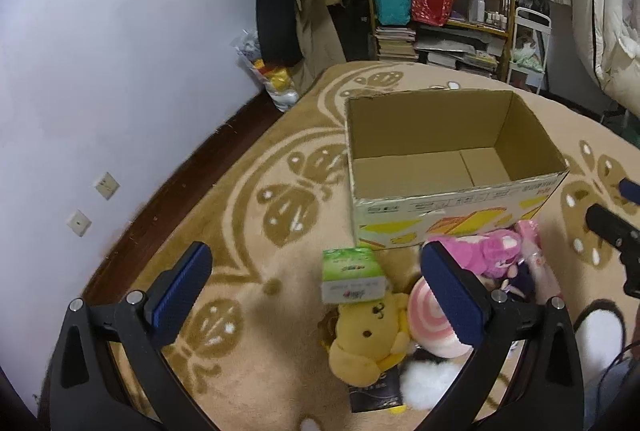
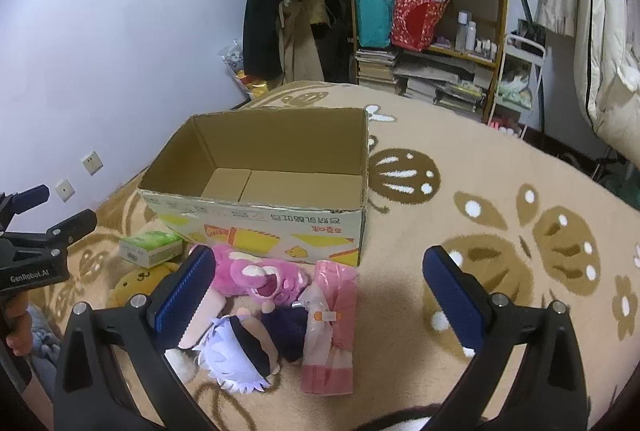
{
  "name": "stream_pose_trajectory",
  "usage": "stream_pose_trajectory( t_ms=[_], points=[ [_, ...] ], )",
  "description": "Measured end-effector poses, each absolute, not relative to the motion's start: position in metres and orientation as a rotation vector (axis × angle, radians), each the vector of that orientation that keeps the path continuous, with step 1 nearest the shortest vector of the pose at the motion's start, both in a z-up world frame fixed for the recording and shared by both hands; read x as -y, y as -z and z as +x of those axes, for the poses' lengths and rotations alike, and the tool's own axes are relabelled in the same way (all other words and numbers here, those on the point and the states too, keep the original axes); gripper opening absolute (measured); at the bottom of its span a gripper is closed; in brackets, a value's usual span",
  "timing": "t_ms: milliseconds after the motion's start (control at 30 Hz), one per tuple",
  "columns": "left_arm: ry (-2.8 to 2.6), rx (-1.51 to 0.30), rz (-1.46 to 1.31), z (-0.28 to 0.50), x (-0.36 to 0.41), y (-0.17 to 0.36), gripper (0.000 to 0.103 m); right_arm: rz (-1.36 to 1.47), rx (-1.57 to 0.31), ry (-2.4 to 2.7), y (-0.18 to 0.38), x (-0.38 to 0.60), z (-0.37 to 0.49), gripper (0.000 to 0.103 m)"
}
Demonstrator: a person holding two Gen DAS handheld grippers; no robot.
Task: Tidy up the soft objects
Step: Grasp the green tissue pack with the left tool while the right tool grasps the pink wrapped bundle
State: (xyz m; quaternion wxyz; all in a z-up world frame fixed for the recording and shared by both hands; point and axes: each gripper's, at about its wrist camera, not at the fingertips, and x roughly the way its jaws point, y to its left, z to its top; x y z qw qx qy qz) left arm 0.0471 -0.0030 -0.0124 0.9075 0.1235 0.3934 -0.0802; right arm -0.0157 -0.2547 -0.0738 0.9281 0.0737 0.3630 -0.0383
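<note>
An open, empty cardboard box (image 1: 460, 199) (image 2: 264, 227) stands on the patterned beige blanket. In front of it lie soft things: a yellow bear plush (image 1: 368, 339) (image 2: 136, 283), a green tissue pack (image 1: 352, 273) (image 2: 152, 249), a pink plush (image 1: 484, 251) (image 2: 260, 277), a pink-and-white round plush (image 1: 430, 323), a white-haired doll in dark clothes (image 2: 244, 351) and a pink wrapped pack (image 2: 332, 327). My left gripper (image 1: 316, 287) is open above the tissue pack and bear. My right gripper (image 2: 320, 291) is open above the pink plush and pack.
A purple wall with sockets (image 1: 106, 185) runs along the left. Behind the blanket stand a cluttered shelf (image 1: 440, 11) with bags and books, hanging coats (image 2: 296, 31) and a white rack (image 2: 520, 79). Open blanket (image 2: 500, 231) lies to the right of the box.
</note>
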Motion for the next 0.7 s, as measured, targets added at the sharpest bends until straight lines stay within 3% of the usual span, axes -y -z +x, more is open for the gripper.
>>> stream_pose_trajectory(
  t_ms=[567, 700],
  points=[
    [0.155, -1.028, 0.259, 0.094, 0.012, 0.075, 0.103, 0.262, -0.907, 0.062, 0.115, 0.273, 0.013, 0.103],
    [0.154, -1.036, 0.303, 0.095, 0.019, 0.084, 0.103, 0.283, -0.971, 0.049, 0.130, 0.274, 0.020, 0.090]
  ],
)
